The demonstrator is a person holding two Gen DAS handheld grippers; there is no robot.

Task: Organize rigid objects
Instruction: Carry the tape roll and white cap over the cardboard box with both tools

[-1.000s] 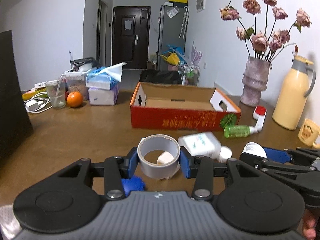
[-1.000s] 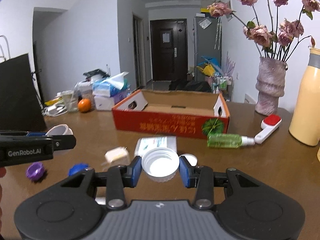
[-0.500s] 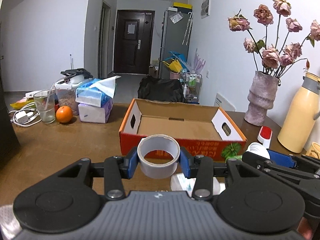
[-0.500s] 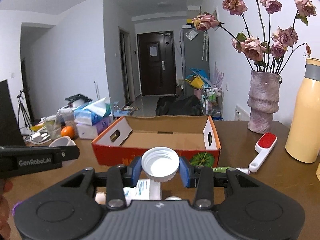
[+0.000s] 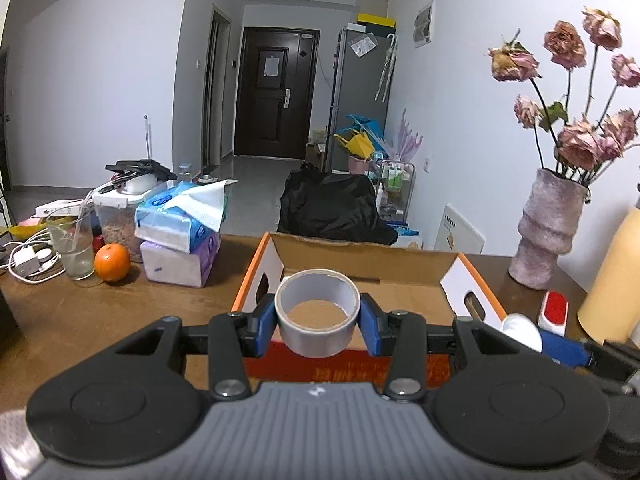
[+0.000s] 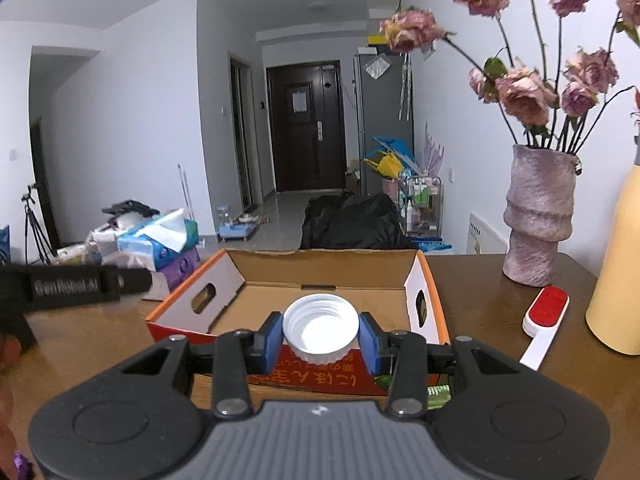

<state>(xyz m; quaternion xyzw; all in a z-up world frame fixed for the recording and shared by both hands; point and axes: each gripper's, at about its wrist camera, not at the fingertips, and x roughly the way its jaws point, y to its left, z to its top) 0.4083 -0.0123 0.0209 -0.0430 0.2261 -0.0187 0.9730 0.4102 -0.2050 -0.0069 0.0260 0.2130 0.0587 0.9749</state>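
1. Now: left gripper (image 5: pixel 318 322) clenched on a roll of grey tape (image 5: pixel 318 312), blue pads pressing either side, the roll's hole facing up. Roll held in the air over the near wall of the cardboard box (image 5: pixel 404 276).
2. Right gripper (image 6: pixel 320 338) clenched on a white screw cap (image 6: pixel 320 328), open side up, inner thread ridges visible. Cap held above the box's near wall, at the edge of the opening.
3. Box: orange-red outside, plain brown inside, top open, a hand-hole cut in each end wall. Floor bare as far as it can be seen. Yellow characters printed on the red front wall, upside down from the right wrist view; I cannot read them. A green printed patch shows at the lower right corner.
4. Left gripper's side appears at the left edge of the right wrist view, lettered "GenRobot.AI", blurred.
5. Table (image 5: pixel 100 316) is brown wood. Left of the box: stacked tissue packs (image 5: pixel 180 244), an orange (image 5: pixel 113 263), a drinking glass (image 5: pixel 74 250) with a straw, white cables.
6. Right of the box: a lint brush (image 6: pixel 543 322) with a red pad and white handle, a pinkish vase (image 6: pixel 536 216) of dried roses, a cream-yellow flask (image 6: pixel 618 280).
7. Green object (image 6: pixel 438 394) half hidden behind the right gripper; cannot identify it.
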